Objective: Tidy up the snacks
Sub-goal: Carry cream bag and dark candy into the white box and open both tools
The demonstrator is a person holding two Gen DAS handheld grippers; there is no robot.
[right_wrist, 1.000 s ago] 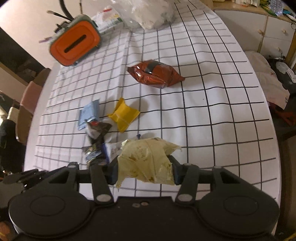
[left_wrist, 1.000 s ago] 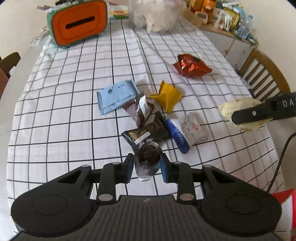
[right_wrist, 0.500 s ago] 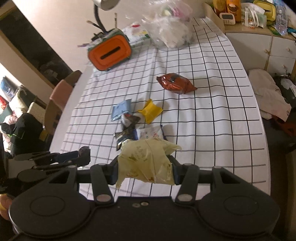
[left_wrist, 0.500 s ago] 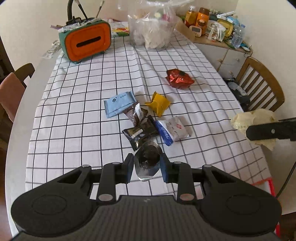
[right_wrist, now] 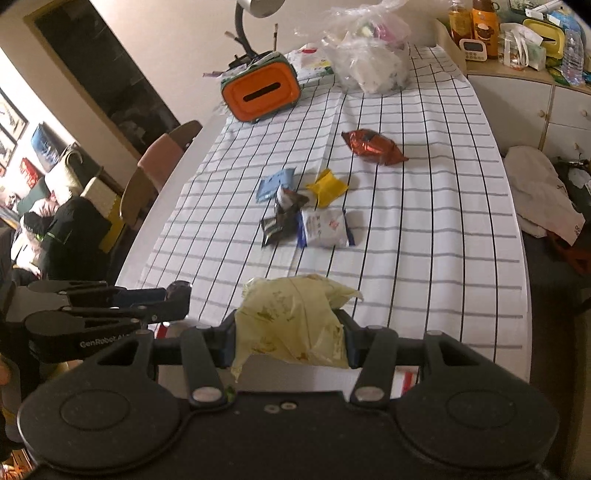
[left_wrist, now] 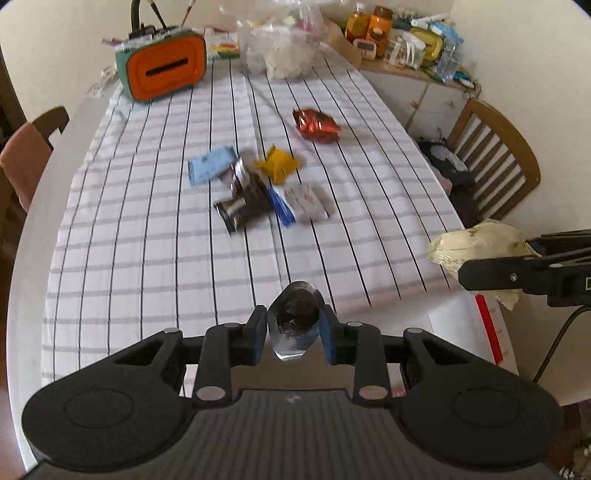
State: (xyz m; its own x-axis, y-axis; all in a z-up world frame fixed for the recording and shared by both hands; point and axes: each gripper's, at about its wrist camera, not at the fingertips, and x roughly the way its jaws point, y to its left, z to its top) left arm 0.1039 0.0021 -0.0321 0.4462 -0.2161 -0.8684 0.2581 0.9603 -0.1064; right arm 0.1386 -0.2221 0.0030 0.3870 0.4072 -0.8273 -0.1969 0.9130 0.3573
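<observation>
My left gripper (left_wrist: 293, 332) is shut on a small silver-and-dark snack packet (left_wrist: 295, 314), held above the table's near edge. My right gripper (right_wrist: 290, 339) is shut on a pale yellow snack bag (right_wrist: 295, 317), also at the near edge; the bag shows at the right of the left wrist view (left_wrist: 476, 247). On the checked cloth lie a red foil bag (left_wrist: 316, 123), a yellow packet (left_wrist: 279, 166), a blue packet (left_wrist: 210, 168), dark brown packets (left_wrist: 242, 203) and a white-and-blue packet (left_wrist: 303, 203).
An orange tissue box (left_wrist: 164, 70) and a clear plastic bag (left_wrist: 284, 48) stand at the table's far end. A white box with a red stripe (left_wrist: 476, 328) sits under the grippers. A wooden chair (left_wrist: 498, 155) stands right, a cluttered cabinet (left_wrist: 413, 33) behind it.
Both grippers have pulled back and up from the snack pile toward the near table edge, each keeping its packet. The pile on the cloth has not moved.
</observation>
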